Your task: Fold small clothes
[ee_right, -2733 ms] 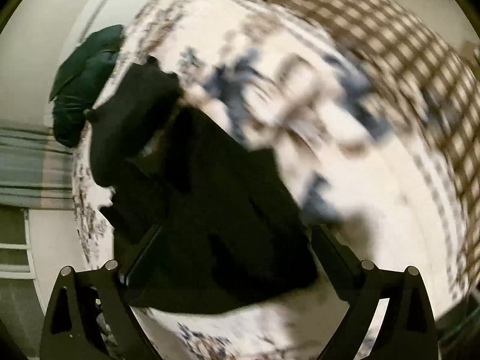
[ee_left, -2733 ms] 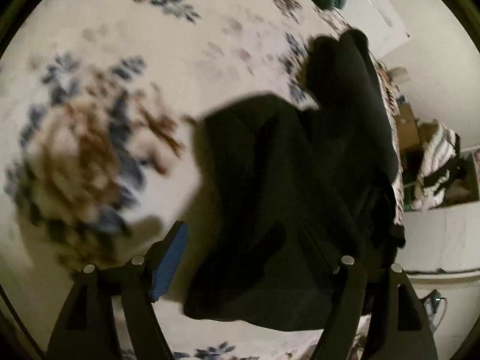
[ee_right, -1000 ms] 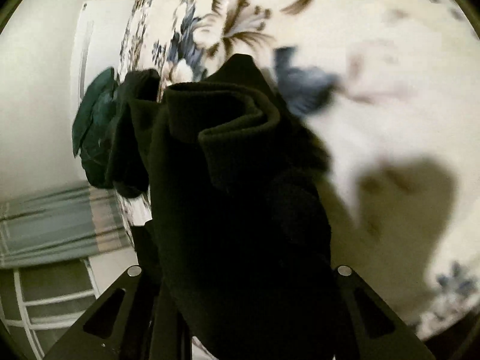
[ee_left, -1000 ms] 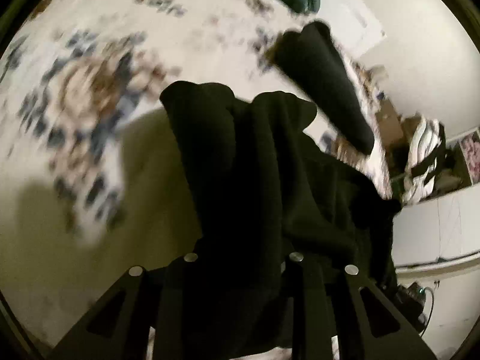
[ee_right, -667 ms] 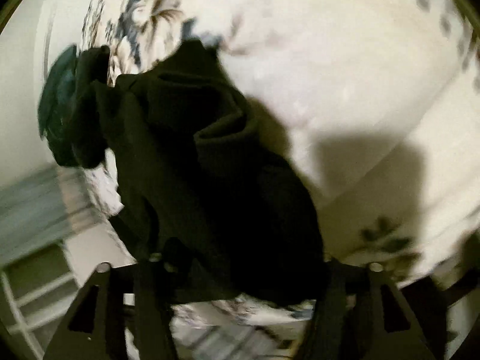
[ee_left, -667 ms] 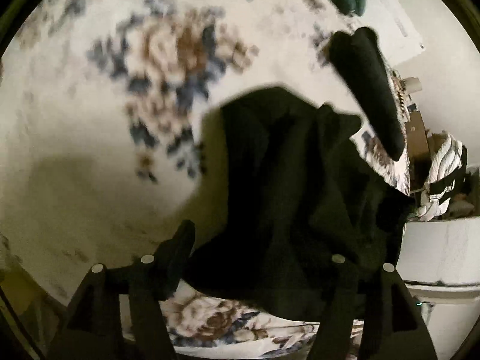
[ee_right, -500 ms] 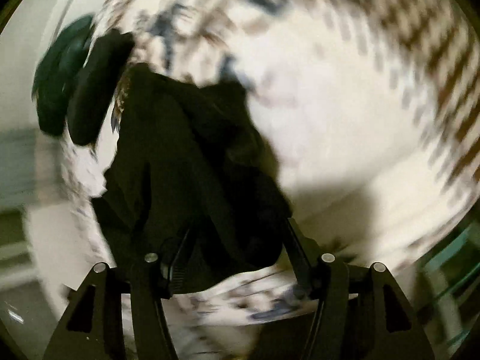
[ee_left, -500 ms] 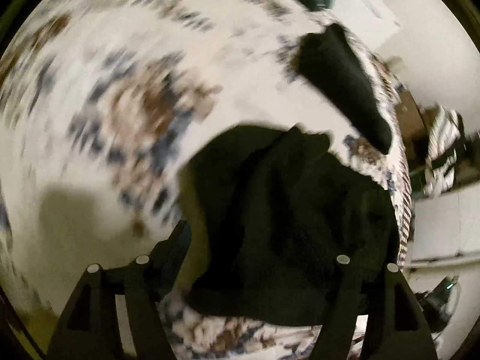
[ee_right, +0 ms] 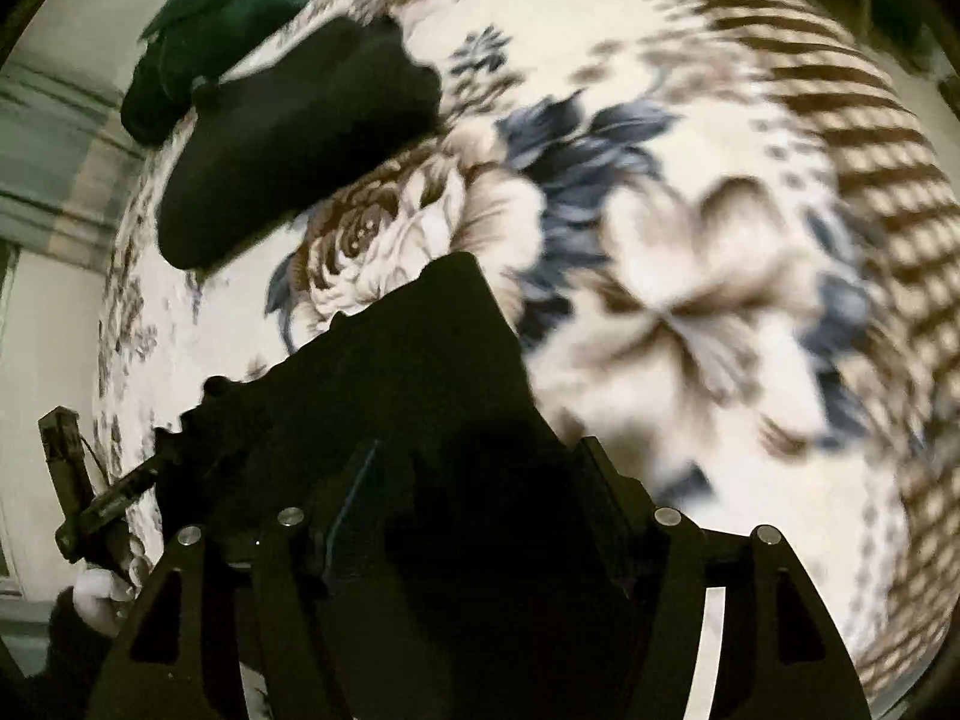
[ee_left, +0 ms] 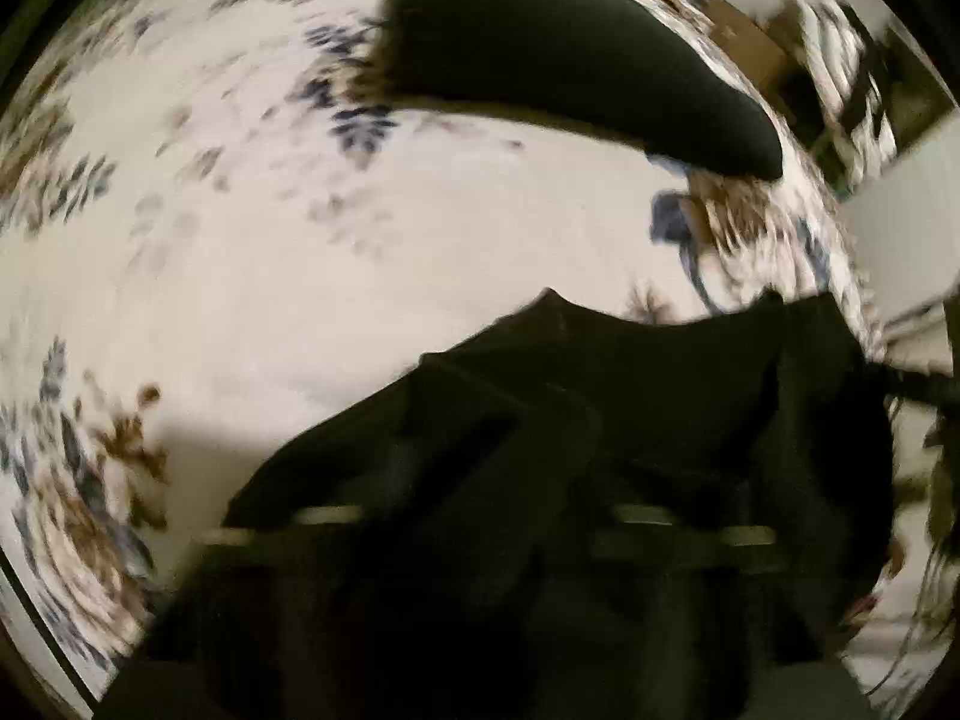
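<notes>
We carry matte black grippers: the right gripper (ee_right: 474,504) has angular fingers (ee_right: 606,498), triangular cut-outs and round silver screws (ee_right: 667,516).

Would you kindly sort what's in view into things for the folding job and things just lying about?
For the job:
- black garment
- floral bedspread, the work surface

Lying about:
- folded black bundle
- dark green item
- room clutter

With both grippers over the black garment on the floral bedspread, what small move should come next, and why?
Probably lower the right gripper and pinch the black garment's near edge. Its jaws are opening, with cloth between them but not gripped. The left gripper's jaws are closing amid that cloth, too blurred to confirm a grip.
</notes>
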Motion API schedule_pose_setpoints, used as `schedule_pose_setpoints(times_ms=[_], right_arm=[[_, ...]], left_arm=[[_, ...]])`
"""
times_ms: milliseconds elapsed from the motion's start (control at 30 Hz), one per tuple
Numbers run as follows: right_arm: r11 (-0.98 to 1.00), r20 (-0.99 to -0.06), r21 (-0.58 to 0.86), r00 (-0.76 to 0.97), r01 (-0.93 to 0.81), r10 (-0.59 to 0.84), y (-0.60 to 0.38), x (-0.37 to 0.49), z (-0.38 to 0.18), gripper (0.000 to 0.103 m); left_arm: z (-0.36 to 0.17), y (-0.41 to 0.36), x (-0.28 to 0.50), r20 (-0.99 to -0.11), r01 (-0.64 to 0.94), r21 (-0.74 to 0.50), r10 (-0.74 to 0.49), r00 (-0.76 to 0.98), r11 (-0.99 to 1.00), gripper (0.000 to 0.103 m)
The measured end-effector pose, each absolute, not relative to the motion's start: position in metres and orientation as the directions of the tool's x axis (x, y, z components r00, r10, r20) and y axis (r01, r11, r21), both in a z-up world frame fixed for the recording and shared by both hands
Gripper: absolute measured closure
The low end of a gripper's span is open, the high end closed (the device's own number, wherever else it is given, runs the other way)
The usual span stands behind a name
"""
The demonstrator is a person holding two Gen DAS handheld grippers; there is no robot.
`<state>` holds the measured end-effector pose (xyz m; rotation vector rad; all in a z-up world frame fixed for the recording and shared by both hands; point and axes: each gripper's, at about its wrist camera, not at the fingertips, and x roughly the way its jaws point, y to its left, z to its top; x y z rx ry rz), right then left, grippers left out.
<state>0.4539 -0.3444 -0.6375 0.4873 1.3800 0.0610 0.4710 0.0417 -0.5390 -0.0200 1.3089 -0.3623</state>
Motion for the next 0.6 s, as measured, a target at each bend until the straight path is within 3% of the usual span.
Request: schedule_pose_setpoints(times_ms=[67,100,133,167,333,367,467,533,600], right_arm=[[0.908,-0.933,0.346,0.188,0.236,0.306,-0.34,0.463,-0.651,0.04],[0.905,-0.929,0.353,0.206,0.237,0.309,-0.34,0.461,-0.652,0.05],[0.909,-0.931,0.338,0.227,0.243,0.285,-0.34,0.46,-0.65,0.083],[0.913,-0.935,0.315,0.246,0.257,0.254,-0.342,0.459,-0.646,0.094],[0.86,-0.901,0.375,0.353,0.347,0.251,-0.362,0.435,-0.628,0.095],[0.85,-0.899,0.379,0.365,0.365,0.244,-0.364,0.432,-0.625,0.095],[0.831,-0.899,0.379,0.375,0.408,0.226,-0.372,0.428,-0.626,0.095],[0.823,-0.91,0.372,0.345,0.429,0.232,-0.377,0.43,-0.633,0.095],[0.824,-0.928,0.359,0.264,0.438,0.264,-0.377,0.437,-0.646,0.095]], left_arm=[[-0.529,0.046,0.465,-0.925,0.25,-0.21,-0.275,0.262,0.945,0.088],[-0.523,0.056,0.463,-0.915,0.214,-0.222,-0.279,0.29,0.951,0.088],[-0.517,0.066,0.461,-0.907,0.179,-0.24,-0.286,0.31,0.954,0.088],[-0.51,0.081,0.46,-0.896,0.122,-0.255,-0.282,0.342,0.959,0.089],[-0.507,0.122,0.465,-0.875,-0.052,-0.323,-0.277,0.398,0.945,0.091],[-0.509,0.124,0.468,-0.875,-0.073,-0.322,-0.267,0.403,0.944,0.096],[-0.512,0.126,0.481,-0.87,-0.098,-0.347,-0.281,0.405,0.933,0.096],[-0.517,0.126,0.489,-0.878,-0.103,-0.362,-0.301,0.372,0.927,0.095],[-0.517,0.13,0.491,-0.877,-0.114,-0.39,-0.33,0.35,0.914,0.086]])
